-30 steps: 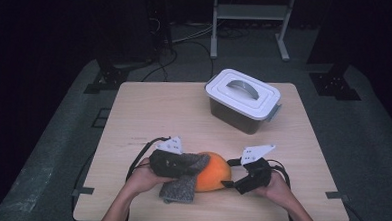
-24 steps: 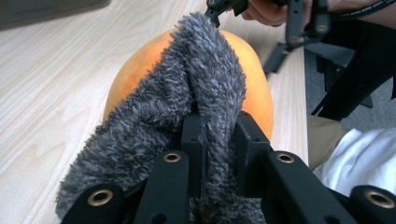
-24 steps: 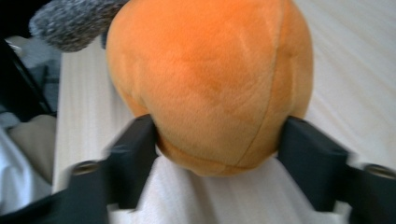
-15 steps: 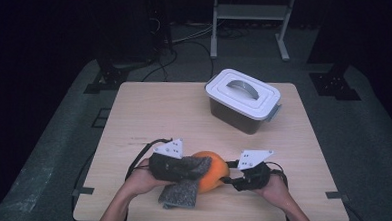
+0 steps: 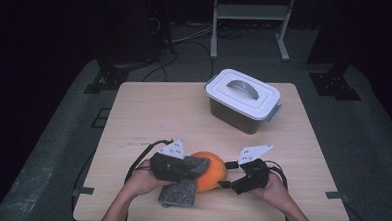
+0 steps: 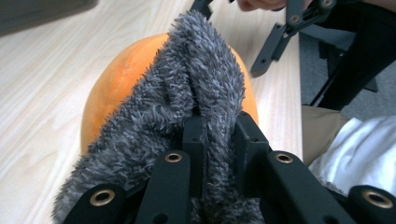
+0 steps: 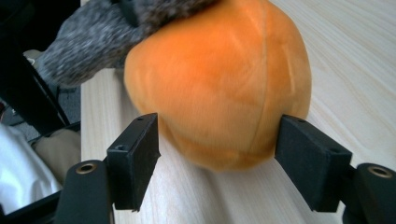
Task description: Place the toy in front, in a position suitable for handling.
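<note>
A: What does the left tool (image 6: 217, 140) hold?

B: It is clenched on a grey fluffy cloth (image 6: 187, 98), which lies draped over the orange ball (image 5: 211, 171) just in front of it.

A: And the right tool (image 7: 217, 161)?

B: Its jaws have just been opening. They stand on each side of the ball, and the pads seem slightly apart from it.

A: Farther away?

B: A white lidded box (image 5: 242, 100) stands on the bench (image 5: 154, 108), well beyond both tools.

Dim lab or studio — lone wooden table (image 5: 149, 113), floor cables (image 5: 187, 40), metal stand (image 5: 251, 13).
</note>
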